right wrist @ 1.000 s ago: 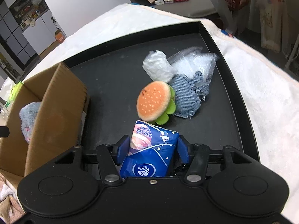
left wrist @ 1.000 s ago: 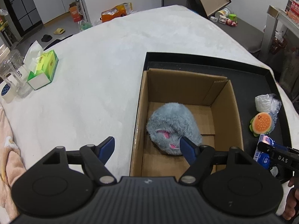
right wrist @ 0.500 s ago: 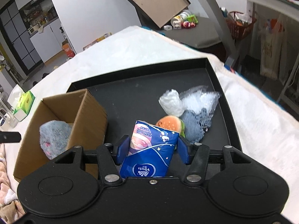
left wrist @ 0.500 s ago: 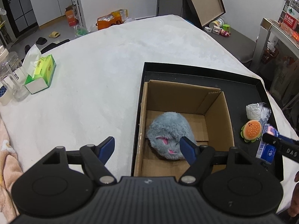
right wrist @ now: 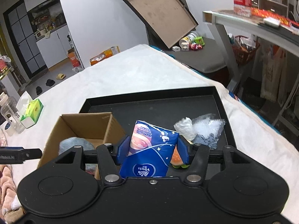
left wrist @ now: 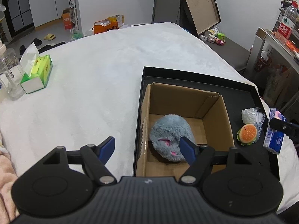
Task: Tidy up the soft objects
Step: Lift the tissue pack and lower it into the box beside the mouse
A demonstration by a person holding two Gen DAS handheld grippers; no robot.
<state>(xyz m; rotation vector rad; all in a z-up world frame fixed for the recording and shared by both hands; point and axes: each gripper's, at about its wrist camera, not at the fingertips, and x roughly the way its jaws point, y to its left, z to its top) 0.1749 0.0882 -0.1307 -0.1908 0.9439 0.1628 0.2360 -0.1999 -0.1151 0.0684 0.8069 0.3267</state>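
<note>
My right gripper (right wrist: 152, 150) is shut on a blue Vinda tissue pack (right wrist: 149, 151) and holds it up above the black tray (right wrist: 164, 104). The pack also shows in the left wrist view (left wrist: 274, 132), to the right of the box. An open cardboard box (left wrist: 186, 100) stands on the tray with a grey plush toy (left wrist: 171, 137) inside. My left gripper (left wrist: 147, 149) is open and empty, hovering over the box's near left edge. A burger-shaped plush (left wrist: 247, 134), a white wad (left wrist: 248, 115), crinkled plastic (right wrist: 207, 125) and a denim piece (right wrist: 205, 140) lie on the tray's right side.
A green tissue box (left wrist: 36, 74) and a clear jar (left wrist: 9, 78) stand at the far left on the white cloth-covered table (left wrist: 93, 85). A pink towel (left wrist: 5, 177) lies at the near left. A shelf (right wrist: 252, 18) stands to the right.
My right gripper has risen with the tissue pack and pulled back from the tray. My left gripper has also lifted higher above the box, still open.
</note>
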